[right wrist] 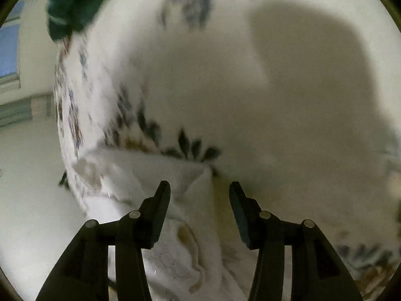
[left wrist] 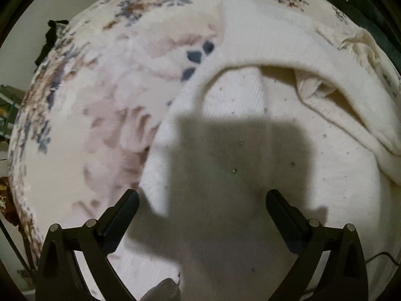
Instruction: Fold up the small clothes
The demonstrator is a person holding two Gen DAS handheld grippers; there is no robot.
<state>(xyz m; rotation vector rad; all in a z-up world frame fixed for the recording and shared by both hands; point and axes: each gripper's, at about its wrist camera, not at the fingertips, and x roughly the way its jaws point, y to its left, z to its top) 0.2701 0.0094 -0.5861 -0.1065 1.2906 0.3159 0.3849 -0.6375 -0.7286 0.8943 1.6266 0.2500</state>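
A cream knit garment (left wrist: 250, 130) lies on a floral blanket (left wrist: 107, 105), with a rumpled fold and an open hem toward its upper right. My left gripper (left wrist: 202, 193) hangs just above it, pointing steeply down, open wide with nothing between its fingers; its shadow falls on the knit. In the right wrist view, a corner of the white garment (right wrist: 150, 173) lies under my right gripper (right wrist: 199, 184). That gripper is partly open. The cloth's edge runs below the gap and the pads do not press on it.
The floral blanket (right wrist: 190, 148) ends at the left, with pale floor beyond. A dark green cloth (left wrist: 363, 2) (right wrist: 70, 2) lies at the blanket's far edge. A black item (left wrist: 54, 32) sits past the left edge. A thin cable (left wrist: 386, 255) runs at the lower right.
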